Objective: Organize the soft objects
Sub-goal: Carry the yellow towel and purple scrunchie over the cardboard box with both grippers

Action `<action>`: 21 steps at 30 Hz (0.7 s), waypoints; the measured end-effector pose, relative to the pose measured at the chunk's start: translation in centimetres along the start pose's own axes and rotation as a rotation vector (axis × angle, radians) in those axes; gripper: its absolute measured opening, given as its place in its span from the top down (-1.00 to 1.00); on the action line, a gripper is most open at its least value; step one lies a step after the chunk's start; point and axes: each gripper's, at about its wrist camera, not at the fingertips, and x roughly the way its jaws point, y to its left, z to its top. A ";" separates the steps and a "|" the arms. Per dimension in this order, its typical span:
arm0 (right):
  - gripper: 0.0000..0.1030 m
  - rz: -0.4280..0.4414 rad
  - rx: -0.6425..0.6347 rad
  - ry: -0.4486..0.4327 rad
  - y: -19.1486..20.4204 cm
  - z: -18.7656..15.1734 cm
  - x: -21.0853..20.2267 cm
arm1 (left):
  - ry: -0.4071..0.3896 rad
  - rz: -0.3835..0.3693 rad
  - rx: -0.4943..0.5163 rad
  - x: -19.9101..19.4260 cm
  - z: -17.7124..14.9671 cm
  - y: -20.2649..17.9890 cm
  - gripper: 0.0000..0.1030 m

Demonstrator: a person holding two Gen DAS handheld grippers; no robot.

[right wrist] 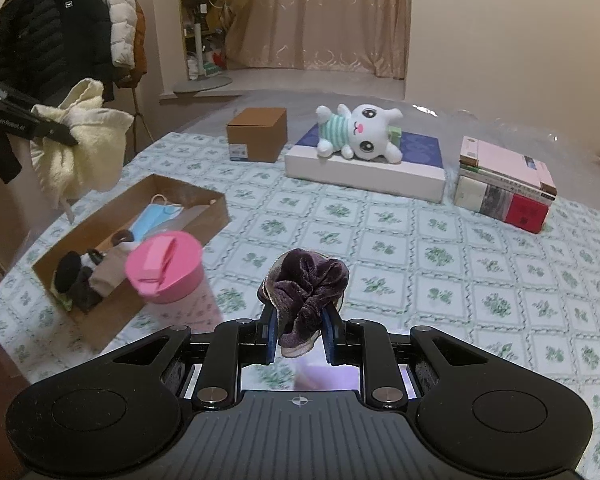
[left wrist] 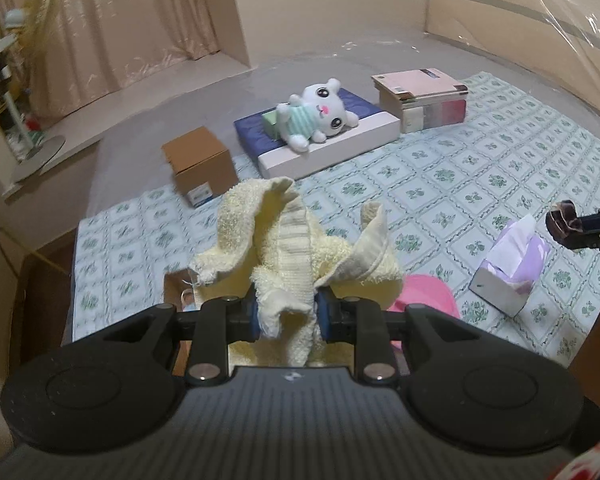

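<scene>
Left wrist view: left gripper (left wrist: 286, 316) fingers clamp a pale yellow terry towel (left wrist: 296, 248), lifted above the floral-quilted bed (left wrist: 480, 168). Right gripper (right wrist: 300, 336) fingers pinch a dark purple velvet scrunchie (right wrist: 308, 280); brown cardboard tray (right wrist: 216, 204) at ten o'clock.

The bed (right wrist: 380, 240) carries a cardboard tray (right wrist: 204, 216), closed box (right wrist: 256, 134), flat box (right wrist: 364, 172), books (right wrist: 504, 188).
</scene>
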 end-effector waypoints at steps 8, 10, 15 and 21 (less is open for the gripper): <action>0.57 0.039 0.001 -0.018 3.0 -1.1 -0.8 | -0.004 0.012 -0.067 -1.8 -3.4 1.4 0.55; 0.57 0.059 -0.003 -0.021 4.0 -1.3 -0.8 | 0.000 0.015 -0.078 -2.0 -4.1 1.7 0.55; 0.57 0.110 -0.008 -0.023 6.5 -1.4 -0.1 | 0.011 0.022 -0.104 -2.2 -5.6 2.6 0.55; 0.57 0.162 -0.020 -0.025 9.1 -1.0 0.7 | 0.017 0.022 -0.128 -2.3 -6.8 3.3 0.55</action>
